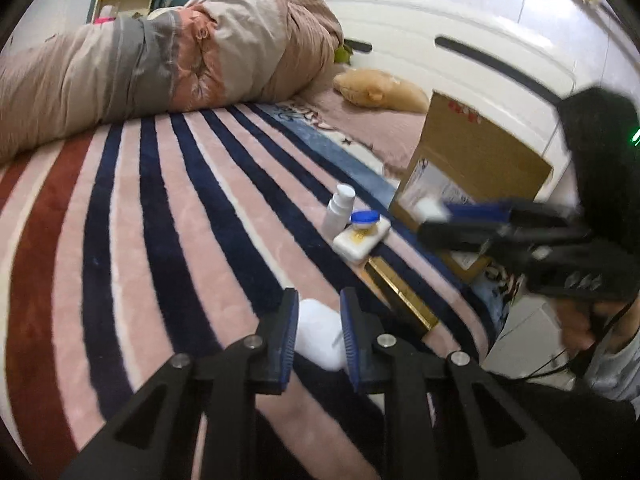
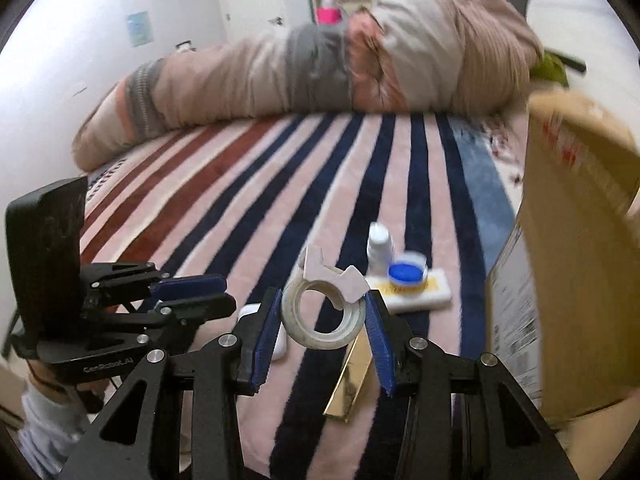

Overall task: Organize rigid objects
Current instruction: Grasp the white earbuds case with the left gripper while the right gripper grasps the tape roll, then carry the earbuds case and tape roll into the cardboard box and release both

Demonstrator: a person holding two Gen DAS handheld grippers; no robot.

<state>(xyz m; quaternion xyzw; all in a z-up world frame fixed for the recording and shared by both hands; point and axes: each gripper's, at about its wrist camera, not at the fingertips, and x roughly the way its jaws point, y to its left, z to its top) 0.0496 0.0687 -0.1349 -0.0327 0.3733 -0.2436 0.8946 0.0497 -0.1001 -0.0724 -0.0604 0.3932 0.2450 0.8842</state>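
My right gripper [image 2: 322,320] is shut on a roll of clear tape [image 2: 322,322] with a white cutter and holds it above the striped blanket [image 2: 248,216]. My left gripper [image 1: 319,322] stands around a white earbud case [image 1: 320,336] on the blanket; its jaws are close on both sides, and contact is unclear. The case also shows in the right wrist view [image 2: 248,312]. Ahead lie a white spray bottle [image 1: 339,210], a blue-lidded jar [image 1: 364,220] on a flat white box [image 1: 362,240], and a gold bar-shaped box [image 1: 404,296]. A cardboard box [image 1: 472,160] stands at the right.
A rolled quilt [image 1: 160,64] lies across the far side of the bed. A tan pillow [image 1: 380,90] and white headboard [image 1: 460,40] sit behind the cardboard box. The bed edge drops off at the lower right.
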